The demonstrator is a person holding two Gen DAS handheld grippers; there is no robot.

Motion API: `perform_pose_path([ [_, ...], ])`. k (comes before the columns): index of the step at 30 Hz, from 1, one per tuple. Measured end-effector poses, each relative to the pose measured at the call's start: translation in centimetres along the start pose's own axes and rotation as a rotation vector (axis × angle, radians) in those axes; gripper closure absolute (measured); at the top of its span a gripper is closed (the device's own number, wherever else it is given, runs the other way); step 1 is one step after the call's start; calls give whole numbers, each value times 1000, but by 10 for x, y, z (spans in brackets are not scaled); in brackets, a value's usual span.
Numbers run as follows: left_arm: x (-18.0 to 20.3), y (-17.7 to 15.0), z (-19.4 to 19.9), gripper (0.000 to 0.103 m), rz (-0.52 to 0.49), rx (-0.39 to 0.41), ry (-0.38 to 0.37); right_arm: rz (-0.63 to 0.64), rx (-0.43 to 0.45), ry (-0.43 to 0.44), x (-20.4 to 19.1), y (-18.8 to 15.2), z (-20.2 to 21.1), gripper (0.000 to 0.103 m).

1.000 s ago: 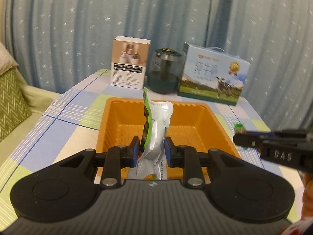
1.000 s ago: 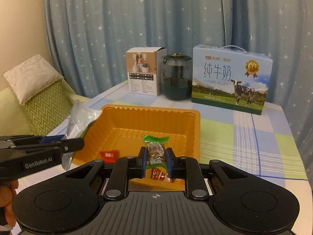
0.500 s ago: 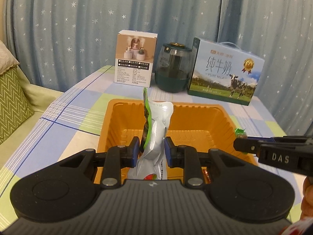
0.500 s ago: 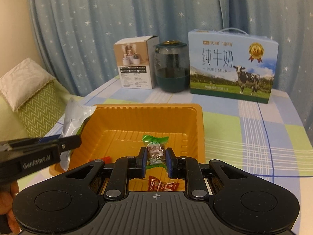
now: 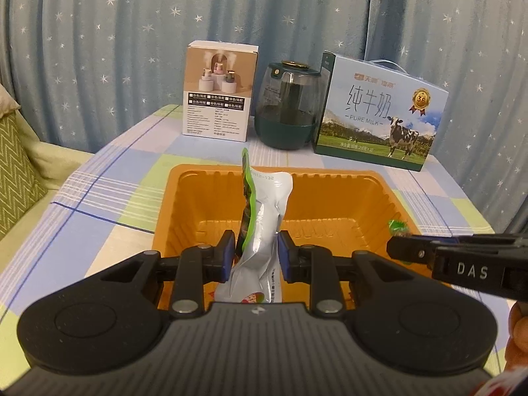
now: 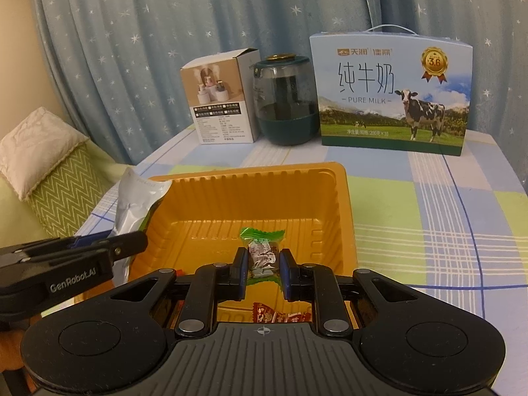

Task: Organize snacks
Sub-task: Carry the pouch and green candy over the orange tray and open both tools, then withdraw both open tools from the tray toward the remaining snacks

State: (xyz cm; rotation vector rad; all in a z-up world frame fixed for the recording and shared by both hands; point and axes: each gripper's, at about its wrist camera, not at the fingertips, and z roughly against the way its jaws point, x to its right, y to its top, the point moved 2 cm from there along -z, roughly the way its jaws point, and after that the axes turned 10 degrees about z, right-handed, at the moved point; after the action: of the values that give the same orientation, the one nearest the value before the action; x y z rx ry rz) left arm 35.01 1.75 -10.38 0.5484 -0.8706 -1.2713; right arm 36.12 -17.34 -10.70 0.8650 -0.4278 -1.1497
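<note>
Two snacks in hand, one per gripper. The left gripper [image 5: 256, 254] is clamped on a silver pouch [image 5: 264, 227] with a green edge, held upright over the near wall of the orange tray [image 5: 333, 198]. The right gripper [image 6: 263, 271] is closed tight on a small wrapped candy [image 6: 262, 250] with a green frill, also above the tray's near end.

Change over the last second: both grippers have come forward and lower, and the tray now fills more of each view; neither grip has altered. Judgement: both are at the drop-in stage, release not yet made.

Already lying in the tray: red wrappers [image 6: 280, 316] just below the right gripper.

Room: the tray floor beyond the grippers is bare. The left gripper's arm [image 6: 66, 264] sits at the tray's left wall, apart from the right one. A white box [image 5: 220, 90], a dark jar [image 5: 286, 112] and a milk carton [image 5: 379, 112] stand at the far end of the counter [image 5: 109, 198], well clear.
</note>
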Motion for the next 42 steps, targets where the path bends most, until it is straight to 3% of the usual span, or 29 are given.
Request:
perform_pose_path([
  [3, -2, -1, 1, 61, -2, 12, 19, -10, 1, 0, 3, 0, 0, 83],
  [18, -15, 2, 8, 54, -15, 18, 65, -16, 5, 13, -2, 4, -2, 83],
  [23, -18, 2, 9, 47, -13, 19, 71, -25, 22, 21, -2, 7, -5, 82],
  [24, -18, 2, 8, 43, -14, 18, 72, -30, 30, 23, -2, 7, -4, 79],
  [27, -20, 2, 9, 33, -14, 21, 77, -50, 59, 5, 2, 8, -1, 19],
  [36, -23, 1, 10, 28, -17, 22, 82, -81, 69, -7, 10, 7, 6, 19],
  [42, -23, 0, 12, 16, -18, 30, 84, -84, 82, -15, 11, 6, 12, 19],
])
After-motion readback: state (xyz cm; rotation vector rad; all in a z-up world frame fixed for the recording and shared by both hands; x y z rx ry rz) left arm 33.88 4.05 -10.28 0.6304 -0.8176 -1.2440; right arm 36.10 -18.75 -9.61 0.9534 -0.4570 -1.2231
